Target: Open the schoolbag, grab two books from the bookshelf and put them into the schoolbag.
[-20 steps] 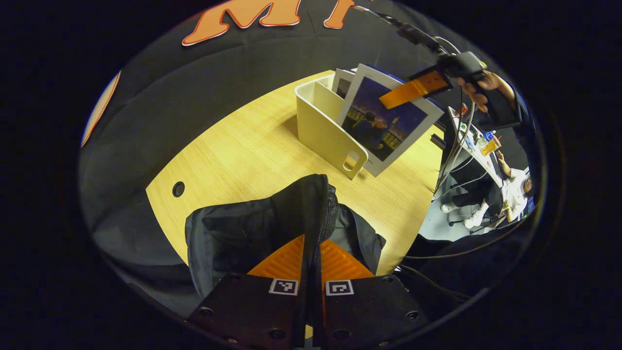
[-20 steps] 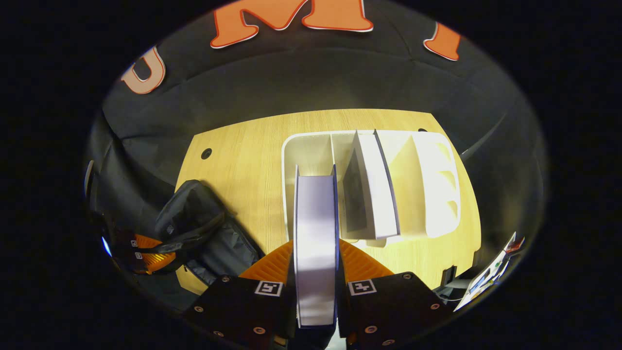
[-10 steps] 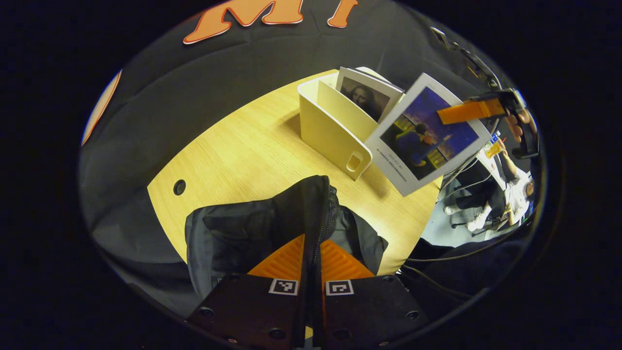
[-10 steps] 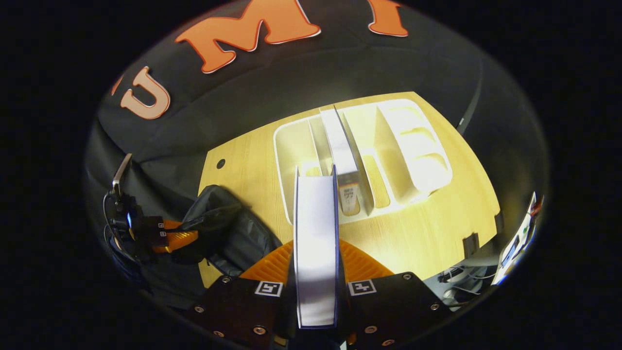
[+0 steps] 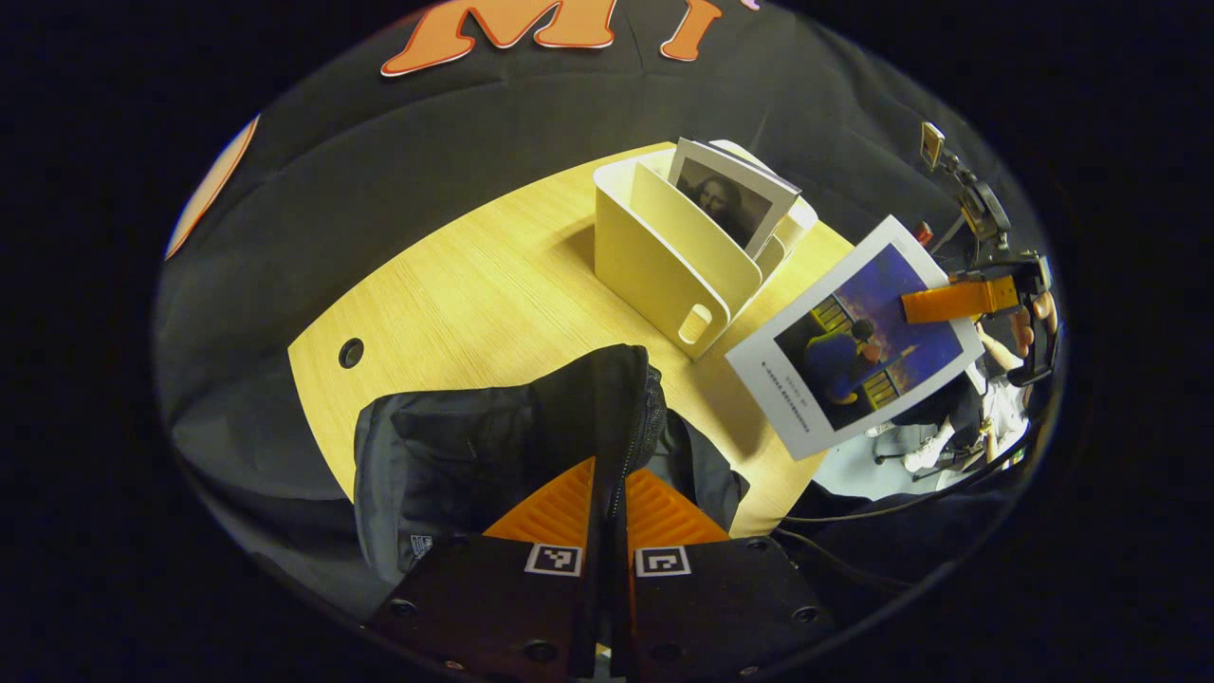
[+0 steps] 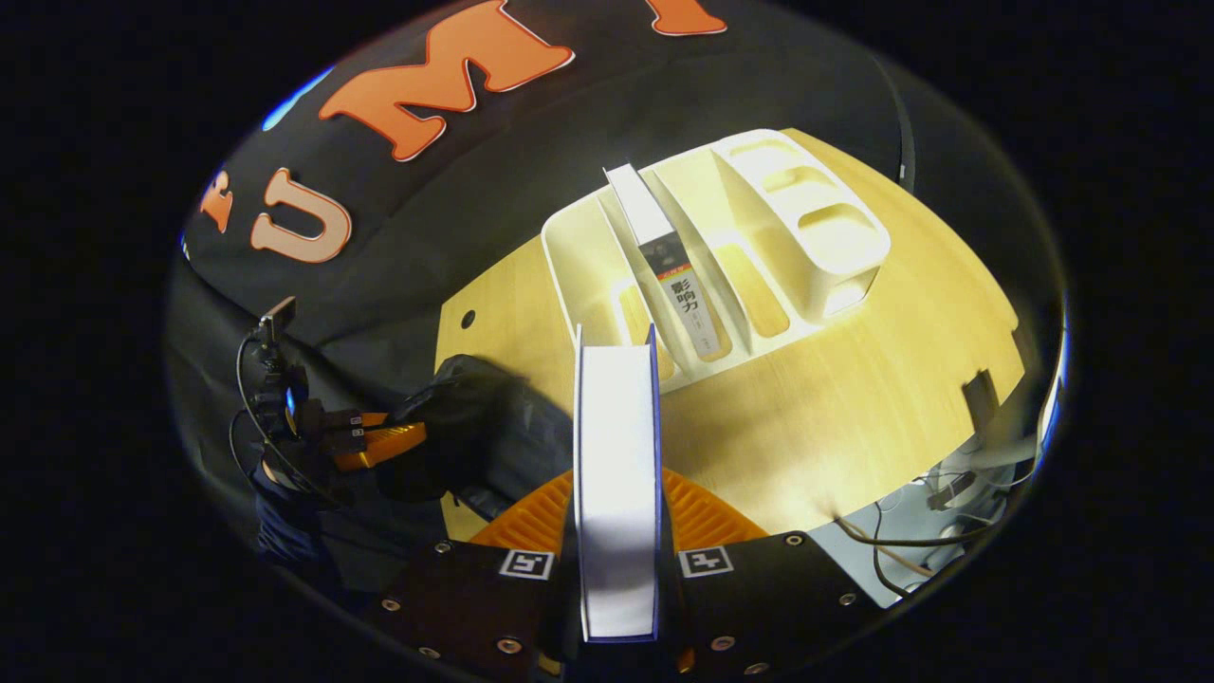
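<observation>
The black schoolbag (image 5: 493, 446) lies at the near edge of the wooden table (image 5: 474, 285), and my left gripper (image 5: 609, 493) is shut on its zipped edge, holding it up. My right gripper (image 6: 616, 512) is shut on a blue-covered book (image 6: 616, 474), seen edge-on between its fingers. In the left gripper view that book (image 5: 858, 351) hangs in the air past the table's right edge, with the right gripper (image 5: 948, 302) on its top corner. The cream bookshelf (image 5: 678, 256) holds a second book (image 5: 730, 194) with a portrait cover. From the right gripper view the schoolbag (image 6: 474, 427) sits lower left.
The bookshelf (image 6: 721, 256) has several slots, the right ones without books. A round cable hole (image 5: 351, 353) is in the table's left part. Cables and a seated person (image 5: 986, 398) are beyond the table's right edge.
The right gripper has lifted the blue-covered book clear of the bookshelf and carried it right and down, off the table's edge. The left gripper has stayed shut on the schoolbag.
</observation>
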Tool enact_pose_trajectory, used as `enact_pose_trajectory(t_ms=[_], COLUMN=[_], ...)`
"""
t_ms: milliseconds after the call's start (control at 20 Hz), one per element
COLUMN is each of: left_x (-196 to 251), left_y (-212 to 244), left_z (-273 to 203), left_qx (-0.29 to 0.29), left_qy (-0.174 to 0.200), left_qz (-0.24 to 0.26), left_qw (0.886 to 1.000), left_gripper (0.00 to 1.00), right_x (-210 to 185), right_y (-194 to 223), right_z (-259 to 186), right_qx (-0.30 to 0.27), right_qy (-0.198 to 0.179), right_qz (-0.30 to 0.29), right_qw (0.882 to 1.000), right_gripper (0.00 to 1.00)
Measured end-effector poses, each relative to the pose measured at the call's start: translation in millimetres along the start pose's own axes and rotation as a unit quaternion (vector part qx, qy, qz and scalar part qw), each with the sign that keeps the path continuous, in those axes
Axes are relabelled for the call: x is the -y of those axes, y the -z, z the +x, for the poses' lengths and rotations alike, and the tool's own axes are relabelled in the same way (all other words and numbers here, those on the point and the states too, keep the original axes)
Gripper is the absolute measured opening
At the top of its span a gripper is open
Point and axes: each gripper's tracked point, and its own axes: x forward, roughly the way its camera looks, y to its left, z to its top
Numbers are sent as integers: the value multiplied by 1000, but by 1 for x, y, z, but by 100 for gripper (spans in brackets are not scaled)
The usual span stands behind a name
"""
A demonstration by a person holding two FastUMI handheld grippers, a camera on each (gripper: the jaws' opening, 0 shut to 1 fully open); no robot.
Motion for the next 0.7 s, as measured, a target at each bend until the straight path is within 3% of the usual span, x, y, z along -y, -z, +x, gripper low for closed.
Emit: enact_pose_trajectory(t_ms=[350,550,700], left_x=[3,4,5], left_y=[-7,-11,-12], left_z=[-2,-1,-2], left_qx=[23,43,53], left_qy=[1,2,-1], left_qz=[-33,-45,-53], left_qw=[999,998,997], left_gripper=[7,7,6], right_x=[-35,-67,-86], right_y=[19,34,44], right_z=[24,65,97], right_qx=[12,7,2], right_qy=[-106,-178,-211], right_qz=[62,105,137], right_qw=[992,978,968], right_gripper=[32,32,32])
